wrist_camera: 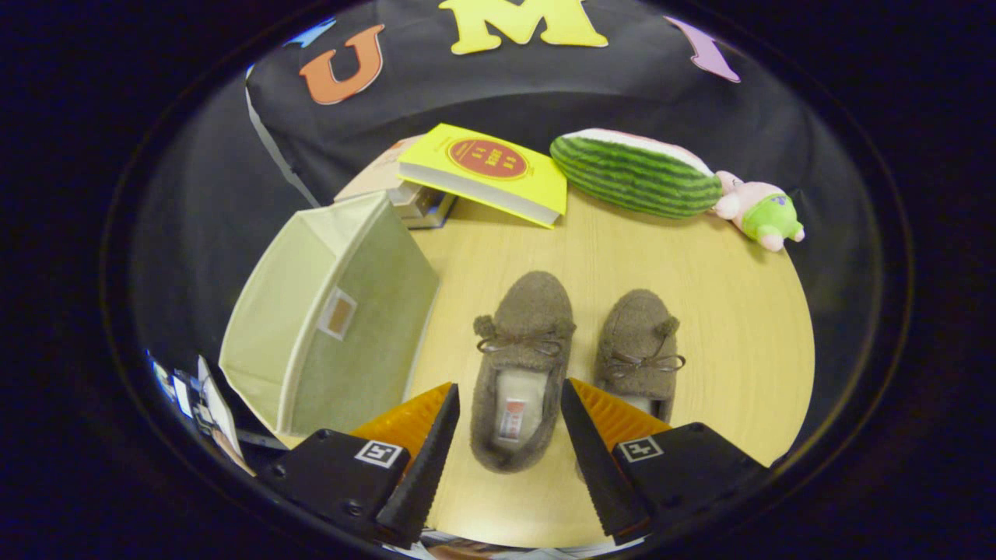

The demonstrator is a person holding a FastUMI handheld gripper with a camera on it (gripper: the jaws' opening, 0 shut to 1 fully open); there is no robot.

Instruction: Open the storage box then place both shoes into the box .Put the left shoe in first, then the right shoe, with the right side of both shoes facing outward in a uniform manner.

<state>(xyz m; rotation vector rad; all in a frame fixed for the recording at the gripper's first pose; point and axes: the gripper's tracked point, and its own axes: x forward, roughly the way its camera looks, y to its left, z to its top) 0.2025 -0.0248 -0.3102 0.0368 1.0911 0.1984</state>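
Two brown fuzzy slippers with small bows lie side by side on the wooden table [700, 311], toes pointing away from me. The left shoe [520, 365] lies between my fingers, its heel and open mouth in the gap. The right shoe [640, 346] lies just beyond the right finger, its heel hidden behind it. My gripper [510, 400] is open, its fingers apart on either side of the left shoe and not pressing on it. The pale green fabric storage box [334, 311] stands to the left of the shoes, its lid down.
A yellow book [486, 171] rests on a stack of books beyond the box. A plush watermelon slice [634, 175] and a small pink and green plush toy [759, 210] lie at the table's far side.
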